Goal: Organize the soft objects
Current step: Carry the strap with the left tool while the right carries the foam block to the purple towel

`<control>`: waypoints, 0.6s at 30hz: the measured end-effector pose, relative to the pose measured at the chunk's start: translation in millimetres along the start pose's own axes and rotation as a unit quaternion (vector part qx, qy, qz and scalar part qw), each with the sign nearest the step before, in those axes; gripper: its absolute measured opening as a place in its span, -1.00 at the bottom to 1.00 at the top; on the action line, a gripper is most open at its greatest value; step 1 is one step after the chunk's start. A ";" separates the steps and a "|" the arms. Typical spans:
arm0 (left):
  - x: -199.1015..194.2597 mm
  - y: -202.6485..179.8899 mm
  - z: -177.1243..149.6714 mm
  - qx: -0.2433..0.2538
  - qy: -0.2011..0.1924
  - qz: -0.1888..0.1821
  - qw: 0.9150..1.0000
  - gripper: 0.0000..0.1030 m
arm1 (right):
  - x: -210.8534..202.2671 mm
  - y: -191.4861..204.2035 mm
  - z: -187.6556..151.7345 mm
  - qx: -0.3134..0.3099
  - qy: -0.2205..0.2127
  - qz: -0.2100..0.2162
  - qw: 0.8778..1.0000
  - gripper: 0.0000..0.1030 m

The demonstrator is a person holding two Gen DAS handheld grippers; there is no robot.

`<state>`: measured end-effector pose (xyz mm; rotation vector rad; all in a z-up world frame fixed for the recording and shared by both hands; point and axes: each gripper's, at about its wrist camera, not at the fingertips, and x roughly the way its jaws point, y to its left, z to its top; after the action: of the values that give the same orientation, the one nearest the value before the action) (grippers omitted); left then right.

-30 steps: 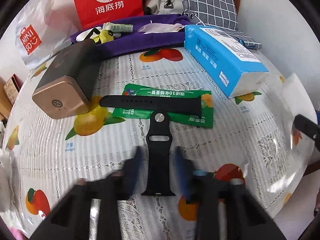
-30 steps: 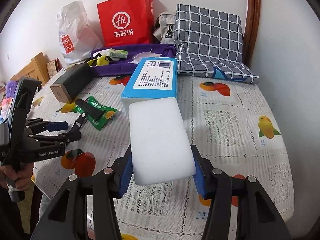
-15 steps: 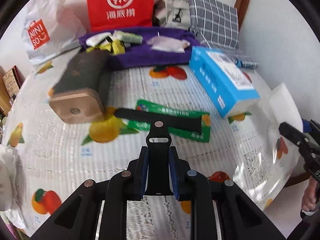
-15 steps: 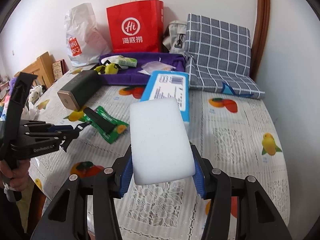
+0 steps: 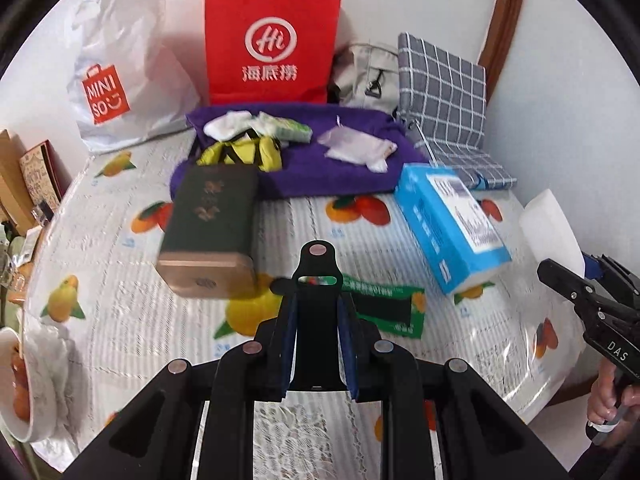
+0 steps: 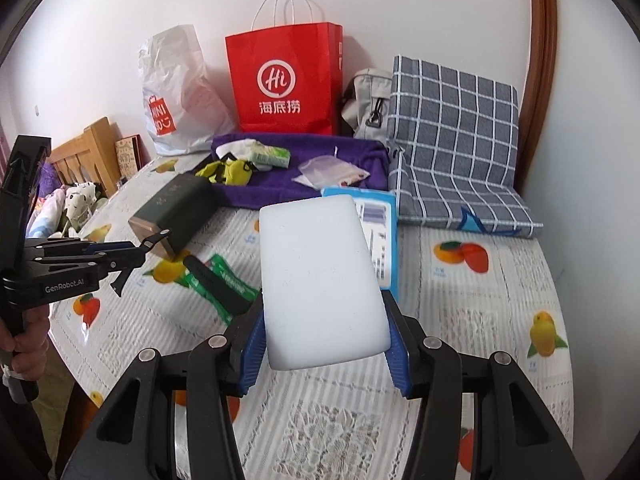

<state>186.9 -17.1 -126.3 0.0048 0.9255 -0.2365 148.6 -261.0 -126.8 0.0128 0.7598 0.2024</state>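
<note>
My left gripper [image 5: 316, 316] is shut on a short black watch strap piece [image 5: 317, 280] and holds it lifted above the table. The other long black strap [image 5: 384, 307] lies on a green sachet [image 5: 394, 300]. My right gripper [image 6: 324, 340] is shut on a white sponge block [image 6: 320, 276], held above the table; the sponge also shows in the left wrist view [image 5: 550, 228]. A purple towel [image 5: 340, 168] at the back carries a white cloth, a yellow-black item [image 5: 240, 154], a green tissue pack [image 5: 292, 130] and a clear bag.
A dark box with a gold end [image 5: 210, 232] lies left of centre. A blue tissue box [image 5: 452, 224] lies at the right. A red paper bag [image 5: 272, 44], a white Miniso bag [image 5: 120, 68], a grey pouch and a checked cushion [image 5: 444, 92] stand along the wall.
My left gripper closed on the short strap and lifted it off the table. My right gripper rose a little with the sponge still in it.
</note>
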 end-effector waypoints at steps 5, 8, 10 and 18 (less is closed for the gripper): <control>-5.0 10.2 18.5 -0.010 -0.013 0.005 1.000 -0.62 | 4.8 -1.4 18.0 0.002 -0.002 0.000 1.000 -0.01; -6.6 15.5 30.2 -0.013 -0.021 0.006 1.000 -0.62 | 7.6 -1.7 27.8 -0.001 -0.004 -0.003 1.000 -0.01; -5.4 19.1 37.9 -0.017 -0.023 0.009 1.000 -0.62 | 10.5 -2.8 35.6 0.000 -0.005 -0.005 1.000 -0.01; 1.2 30.5 68.4 -0.028 -0.033 0.010 0.999 -0.62 | 26.6 -6.9 65.3 0.002 -0.004 -0.006 1.000 -0.01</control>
<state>247.9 5.2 -88.9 -0.0453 0.8660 -0.1908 213.4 -258.8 -98.1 0.0140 0.7523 0.1898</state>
